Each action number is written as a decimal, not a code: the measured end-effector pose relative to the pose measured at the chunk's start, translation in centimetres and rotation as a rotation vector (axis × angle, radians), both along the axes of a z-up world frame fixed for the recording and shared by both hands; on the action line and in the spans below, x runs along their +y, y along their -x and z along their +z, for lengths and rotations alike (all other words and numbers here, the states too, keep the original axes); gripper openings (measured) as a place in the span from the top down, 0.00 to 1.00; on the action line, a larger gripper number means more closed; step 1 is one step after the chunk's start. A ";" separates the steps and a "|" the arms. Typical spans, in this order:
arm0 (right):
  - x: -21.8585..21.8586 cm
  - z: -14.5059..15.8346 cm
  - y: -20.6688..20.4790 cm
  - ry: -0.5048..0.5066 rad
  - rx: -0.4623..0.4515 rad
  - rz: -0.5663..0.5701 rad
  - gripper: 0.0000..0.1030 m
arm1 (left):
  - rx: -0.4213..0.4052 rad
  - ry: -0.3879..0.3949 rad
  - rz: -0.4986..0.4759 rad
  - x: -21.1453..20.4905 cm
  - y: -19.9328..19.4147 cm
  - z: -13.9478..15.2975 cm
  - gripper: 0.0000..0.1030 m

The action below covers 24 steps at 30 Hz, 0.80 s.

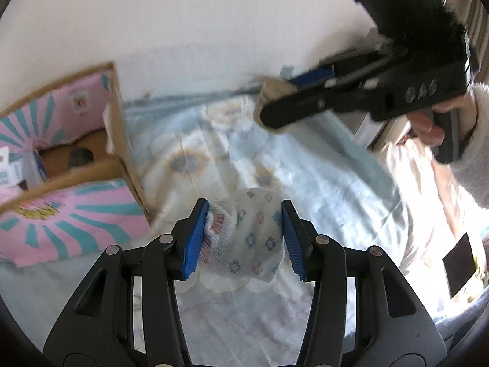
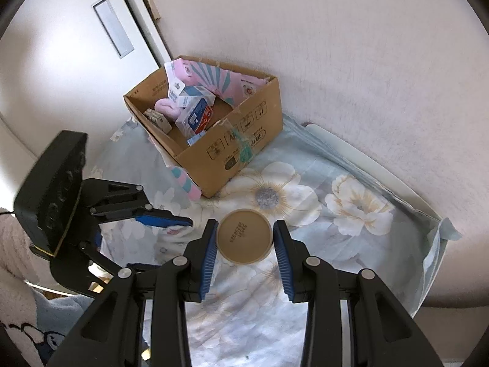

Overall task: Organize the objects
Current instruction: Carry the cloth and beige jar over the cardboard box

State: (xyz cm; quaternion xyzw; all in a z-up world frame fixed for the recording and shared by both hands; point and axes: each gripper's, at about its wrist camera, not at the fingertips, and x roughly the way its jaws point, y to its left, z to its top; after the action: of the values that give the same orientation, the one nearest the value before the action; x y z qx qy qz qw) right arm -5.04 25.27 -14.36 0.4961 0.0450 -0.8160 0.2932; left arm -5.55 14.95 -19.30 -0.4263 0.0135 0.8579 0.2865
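My left gripper is shut on a white flower-print sock, held over the floral bedsheet. My right gripper is shut on a round tan container; I see its printed bottom. The right gripper also shows in the left wrist view, held high at the far right with the tan container in it. The left gripper shows in the right wrist view at the left. A cardboard box with several small packages stands on the bed against the wall; it also shows in the left wrist view.
A pink and teal printed flap hangs from the box. A white cabinet door stands behind the box at the left. A white wall runs along the bed's far side. A black square object lies at the right.
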 end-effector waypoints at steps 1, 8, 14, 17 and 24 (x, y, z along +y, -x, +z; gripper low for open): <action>0.0 0.5 0.0 -0.001 0.002 -0.008 0.67 | 0.013 -0.017 0.005 -0.5 0.0 1.1 0.57; -1.3 5.7 0.4 -0.003 0.037 -0.051 0.67 | 0.090 -0.055 0.035 -5.1 0.1 8.3 0.57; -4.5 10.4 2.2 -0.010 0.082 -0.070 0.67 | 0.134 -0.048 0.080 -10.5 1.6 12.7 0.57; -6.7 11.9 3.6 -0.003 0.094 -0.077 0.67 | 0.138 -0.047 0.114 -13.9 2.2 14.1 0.57; -12.2 11.7 7.9 0.012 0.063 -0.148 0.67 | 0.100 -0.030 0.216 -21.9 4.9 14.4 0.57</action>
State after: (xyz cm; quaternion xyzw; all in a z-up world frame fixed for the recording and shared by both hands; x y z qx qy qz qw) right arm -12.94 13.04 -2.62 0.4705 0.0127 -0.8509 0.2335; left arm -10.43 -6.97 -4.85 -0.3775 -0.0309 0.9042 0.1974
